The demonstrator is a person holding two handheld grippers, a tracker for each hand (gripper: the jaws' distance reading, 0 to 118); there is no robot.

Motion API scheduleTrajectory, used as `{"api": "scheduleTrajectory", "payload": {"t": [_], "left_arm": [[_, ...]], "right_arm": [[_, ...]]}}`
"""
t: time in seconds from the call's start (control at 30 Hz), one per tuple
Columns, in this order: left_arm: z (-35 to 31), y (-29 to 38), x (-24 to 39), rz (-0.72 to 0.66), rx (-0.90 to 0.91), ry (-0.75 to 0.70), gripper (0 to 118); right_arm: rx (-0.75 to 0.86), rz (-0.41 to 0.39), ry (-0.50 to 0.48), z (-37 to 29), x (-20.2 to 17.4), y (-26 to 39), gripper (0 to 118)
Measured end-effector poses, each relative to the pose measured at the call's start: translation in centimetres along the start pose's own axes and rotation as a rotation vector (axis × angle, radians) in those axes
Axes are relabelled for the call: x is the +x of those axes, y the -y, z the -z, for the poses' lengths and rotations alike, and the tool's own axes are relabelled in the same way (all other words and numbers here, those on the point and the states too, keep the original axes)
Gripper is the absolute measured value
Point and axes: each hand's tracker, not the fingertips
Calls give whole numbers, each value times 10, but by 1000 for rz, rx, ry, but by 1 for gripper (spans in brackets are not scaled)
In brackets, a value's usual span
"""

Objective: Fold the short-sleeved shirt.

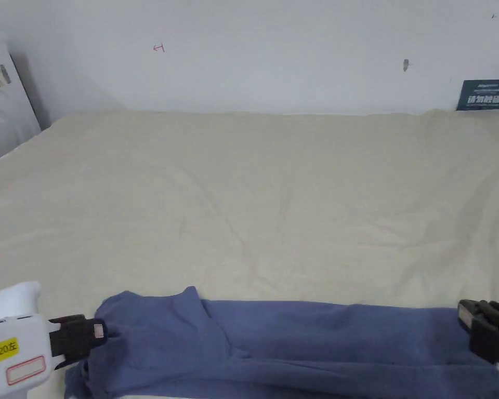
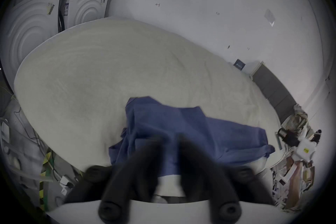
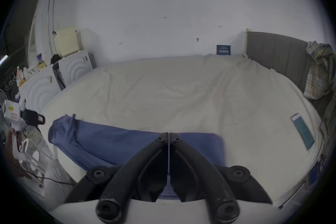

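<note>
Left tool (image 1: 99,331): white body, black jaws, sits at the left end of the blue short-sleeved fabric shirt (image 1: 295,343), jaw tips against the bunched cloth. In the left gripper view the left tool (image 2: 169,138) is blurred, jaws a little apart with blue cloth in the gap; cannot tell if they actually pinch it.

The shirt lies as a long band across the near edge of the bed with the cream sheet (image 1: 274,197), stretched between the two tools, sleeve flap poking up near the left end.

Right tool (image 1: 474,311): black jaws at the shirt's right end. In the right gripper view the right tool (image 3: 168,135) has jaws pressed together, only a thin slit between, over the shirt's edge; a grip on cloth isn't confirmable.
</note>
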Motion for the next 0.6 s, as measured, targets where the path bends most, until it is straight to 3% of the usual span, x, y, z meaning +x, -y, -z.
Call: {"api": "scheduleTrajectory", "payload": {"t": [0.07,0.23,0.37,0.4,0.47,0.5,0.6], "left_arm": [[2,8,-7,-18,-15,3,0],[-6,20,-33,-114,-14,63,0],[-3,8,-71,-266,22,286,1],[-1,3,-80,-307,30,334,13],[15,-4,-93,-338,-32,365,96],[23,-6,-98,-341,-62,360,118],[40,-6,-109,-351,-53,363,117]], "right_arm": [[-13,3,-85,7,-19,5,0],[7,-113,-118,15,-72,12,0],[-23,-170,-142,29,-91,11,0],[-24,-212,-124,30,-97,11,0],[-24,-241,-136,30,-106,10,0],[-34,-239,-137,31,-109,9,0],[-50,-237,-148,34,-114,8,0]]}}
